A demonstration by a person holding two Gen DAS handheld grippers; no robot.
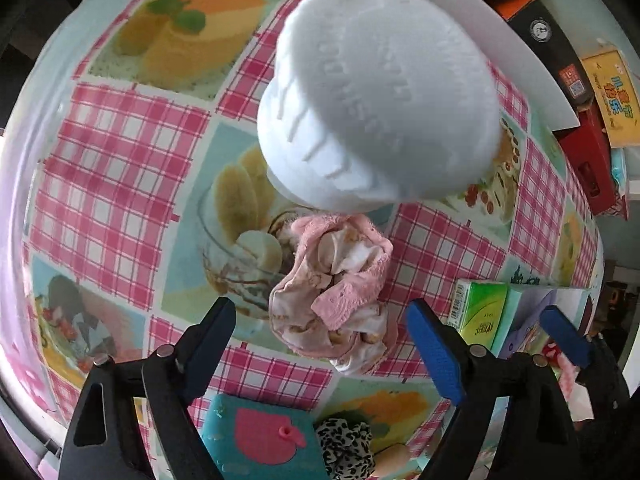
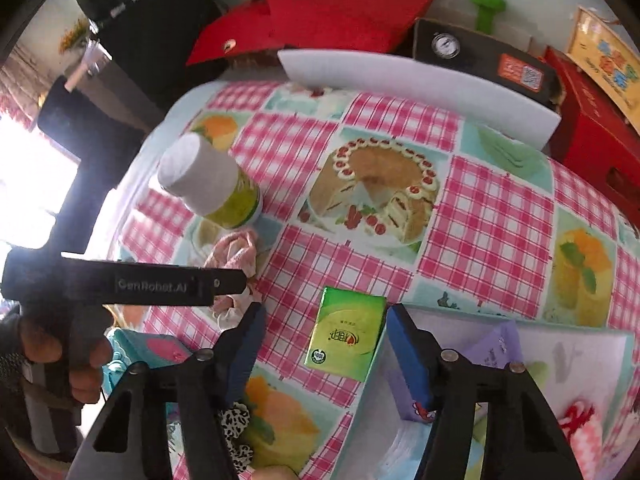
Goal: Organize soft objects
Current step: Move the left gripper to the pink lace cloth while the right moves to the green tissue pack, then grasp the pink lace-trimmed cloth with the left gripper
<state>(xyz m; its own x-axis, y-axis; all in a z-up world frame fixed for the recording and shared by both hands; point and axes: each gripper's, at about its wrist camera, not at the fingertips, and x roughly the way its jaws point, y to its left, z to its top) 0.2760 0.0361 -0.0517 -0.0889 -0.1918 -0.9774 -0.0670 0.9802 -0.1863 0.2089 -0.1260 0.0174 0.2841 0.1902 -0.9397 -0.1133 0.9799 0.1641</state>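
Observation:
A crumpled pink cloth (image 1: 336, 292) lies on the checked tablecloth (image 1: 120, 168), just below a white-capped bottle (image 1: 376, 108). My left gripper (image 1: 320, 340) points down over the cloth, jaws wide open, with the cloth between its fingers and clear of both pads. In the right wrist view the cloth (image 2: 236, 256) shows partly under the left gripper's black body, which a hand (image 2: 60, 352) holds. My right gripper (image 2: 326, 350) is open around a green tissue pack (image 2: 344, 332); the blue pad sits at the pack's right edge and the dark finger stands apart from it.
A white box (image 2: 500, 336) with a purple pack inside sits right of the tissue pack. A teal pouch (image 1: 264, 436) and a leopard-print scrunchie (image 1: 348, 448) lie near the front. The green-labelled bottle (image 2: 212, 180) stands upright. A white foam board (image 2: 400, 76) and red boxes (image 2: 592, 136) line the back.

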